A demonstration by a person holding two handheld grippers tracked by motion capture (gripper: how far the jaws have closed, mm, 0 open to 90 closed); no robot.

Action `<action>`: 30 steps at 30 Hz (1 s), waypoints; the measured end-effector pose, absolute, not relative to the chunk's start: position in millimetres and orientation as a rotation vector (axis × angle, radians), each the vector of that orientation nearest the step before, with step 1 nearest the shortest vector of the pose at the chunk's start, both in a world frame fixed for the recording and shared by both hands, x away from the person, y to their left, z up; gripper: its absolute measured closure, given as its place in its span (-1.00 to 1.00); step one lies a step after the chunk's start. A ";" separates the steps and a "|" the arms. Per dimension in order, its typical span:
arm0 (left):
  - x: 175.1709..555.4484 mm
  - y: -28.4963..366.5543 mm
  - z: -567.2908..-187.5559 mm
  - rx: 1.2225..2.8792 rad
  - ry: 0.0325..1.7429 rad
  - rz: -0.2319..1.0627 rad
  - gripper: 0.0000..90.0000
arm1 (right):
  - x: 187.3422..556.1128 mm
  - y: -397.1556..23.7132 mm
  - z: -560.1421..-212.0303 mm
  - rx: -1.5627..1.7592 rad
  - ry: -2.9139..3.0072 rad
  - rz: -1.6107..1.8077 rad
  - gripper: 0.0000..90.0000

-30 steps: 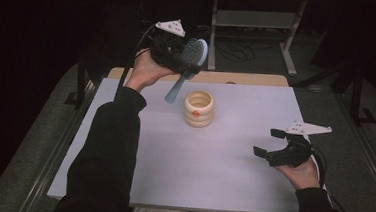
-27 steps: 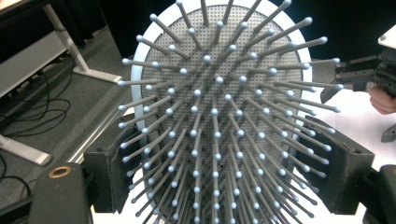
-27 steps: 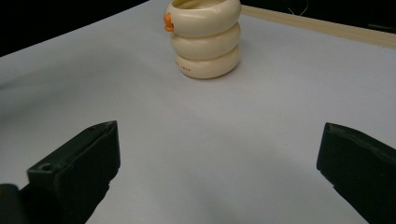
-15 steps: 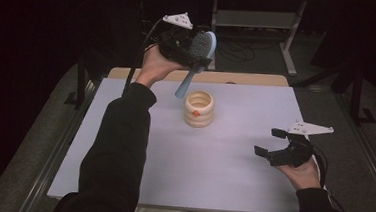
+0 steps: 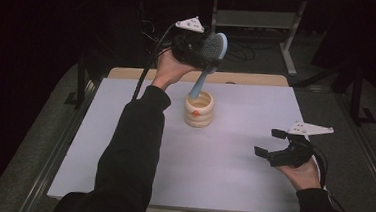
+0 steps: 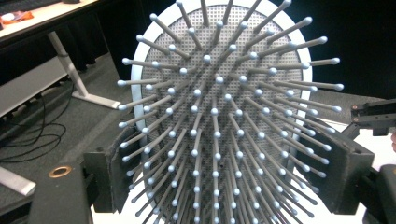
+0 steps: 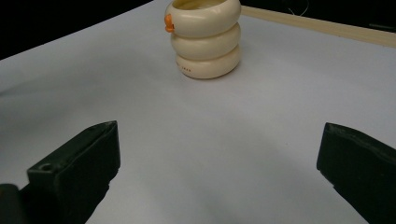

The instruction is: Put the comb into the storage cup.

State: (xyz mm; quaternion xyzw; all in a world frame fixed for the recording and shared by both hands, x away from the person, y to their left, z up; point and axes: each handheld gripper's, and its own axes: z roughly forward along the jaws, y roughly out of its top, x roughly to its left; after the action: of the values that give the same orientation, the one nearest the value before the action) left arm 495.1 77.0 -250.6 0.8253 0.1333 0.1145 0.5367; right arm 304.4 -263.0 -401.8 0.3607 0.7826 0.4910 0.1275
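High view: the right gripper (image 5: 272,144) rests wide open and empty on the desk (image 5: 231,179), while the left gripper (image 5: 206,51), clamped on the hairbrush (image 5: 211,46), has carried it rightward over the cup (image 5: 199,108). Left gripper view reveals the brush's bristles, with its head wedged between the jaws.

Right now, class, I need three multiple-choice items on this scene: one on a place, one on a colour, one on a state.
1. Where is the brush?
A. flat on the table
B. held above the cup
C. lying inside the cup

2. What colour is the brush handle?
A. light blue
B. red
C. black

3. How is the right gripper?
A. shut on the cup
B. shut on the brush
C. open, holding nothing

Key: 1 B, the left gripper clamps its head, handle end over the cup. 2 A, the high view shows it. 3 C, its jaws stand wide over the bare table.
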 end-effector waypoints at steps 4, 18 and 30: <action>498.3 73.6 -256.1 1.956 0.320 0.264 -0.55 | 303.9 -262.7 -401.8 1.049 2.278 1.429 -1.00; 504.4 53.2 -278.7 1.961 0.315 0.235 -0.55 | 303.8 -262.5 -402.9 1.052 2.285 1.418 -1.00; 510.6 51.9 -302.3 1.992 0.351 0.211 -0.55 | 303.7 -262.2 -403.2 1.049 2.291 1.415 -1.00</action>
State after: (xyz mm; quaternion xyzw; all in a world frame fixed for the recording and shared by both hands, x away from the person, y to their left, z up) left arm 510.6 51.9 -302.3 0.8331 0.1466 0.0882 0.5261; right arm 303.7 -262.2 -403.2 0.3602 0.7864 0.4859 0.1254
